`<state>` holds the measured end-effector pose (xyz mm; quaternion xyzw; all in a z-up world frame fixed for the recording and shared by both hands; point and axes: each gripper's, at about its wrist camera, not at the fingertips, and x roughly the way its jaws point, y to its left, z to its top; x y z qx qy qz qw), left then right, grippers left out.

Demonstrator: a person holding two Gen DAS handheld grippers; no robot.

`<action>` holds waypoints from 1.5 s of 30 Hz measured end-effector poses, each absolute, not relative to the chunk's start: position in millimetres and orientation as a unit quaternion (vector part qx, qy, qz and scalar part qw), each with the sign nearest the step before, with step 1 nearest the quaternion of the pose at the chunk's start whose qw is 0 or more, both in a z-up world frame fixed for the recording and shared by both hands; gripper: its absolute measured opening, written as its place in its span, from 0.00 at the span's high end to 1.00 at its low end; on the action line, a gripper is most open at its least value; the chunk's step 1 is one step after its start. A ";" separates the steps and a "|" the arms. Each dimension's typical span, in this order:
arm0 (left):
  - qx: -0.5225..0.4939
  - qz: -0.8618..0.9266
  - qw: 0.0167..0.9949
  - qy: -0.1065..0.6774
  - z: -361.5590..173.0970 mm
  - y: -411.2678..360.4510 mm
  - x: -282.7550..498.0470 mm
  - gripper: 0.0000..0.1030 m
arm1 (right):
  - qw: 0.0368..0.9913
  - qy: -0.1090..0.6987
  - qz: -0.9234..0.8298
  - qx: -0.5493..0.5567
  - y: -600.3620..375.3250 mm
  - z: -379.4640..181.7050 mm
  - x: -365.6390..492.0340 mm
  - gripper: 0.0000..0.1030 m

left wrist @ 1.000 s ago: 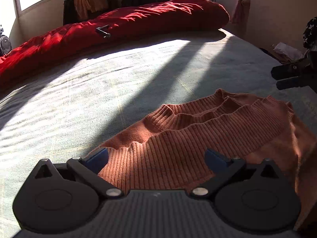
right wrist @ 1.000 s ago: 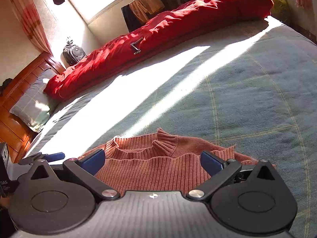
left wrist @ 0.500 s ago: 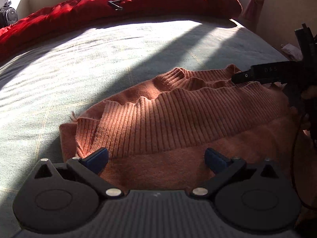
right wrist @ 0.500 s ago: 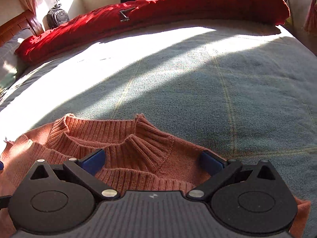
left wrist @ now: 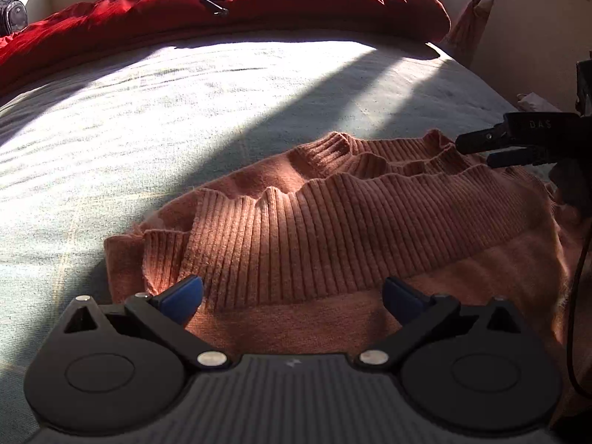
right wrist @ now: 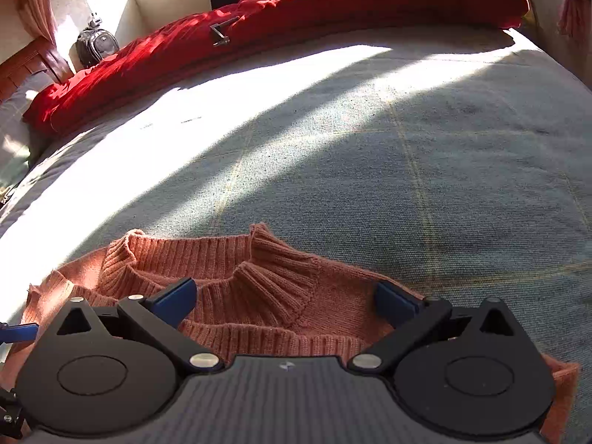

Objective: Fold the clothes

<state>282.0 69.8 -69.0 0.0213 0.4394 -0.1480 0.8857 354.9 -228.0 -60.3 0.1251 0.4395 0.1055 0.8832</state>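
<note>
An orange ribbed knit sweater lies folded over itself on the grey-green bedspread, its ribbed hem doubled over the body and the collar at the far side. My left gripper hovers open just over the sweater's near edge, nothing between its blue pads. The right gripper is open too, above the collar end of the sweater. In the left wrist view the right gripper's black fingers show at the far right, over the collar.
A long red duvet with a small metal tool on it lies along the bed's far side. A dark bag stands by the headboard at the left. The bedspread stretches in sun and shadow beyond the sweater.
Both grippers have pulled back and dropped low over the sweater, which now lies flatter with its hem folded over. Both stayed open.
</note>
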 end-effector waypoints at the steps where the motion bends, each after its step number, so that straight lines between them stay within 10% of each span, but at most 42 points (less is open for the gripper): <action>1: 0.019 -0.142 0.892 0.430 -63.6 74.4 281.6 0.00 | 0.883 0.437 0.105 0.134 -230.3 -52.6 349.4 0.00; 21: -0.076 -0.193 0.860 0.466 -85.3 122.3 385.0 0.01 | 0.884 0.441 -0.020 0.153 -233.3 -51.5 230.0 0.00; 30: -0.083 -0.234 0.877 0.411 -17.0 159.1 341.3 0.00 | 0.886 0.430 -0.051 0.164 -233.3 -36.7 217.7 0.00; 45: -0.093 -0.124 0.877 0.456 -58.3 140.4 336.3 0.01 | 0.894 0.426 -0.017 0.140 -252.5 -31.2 216.6 0.00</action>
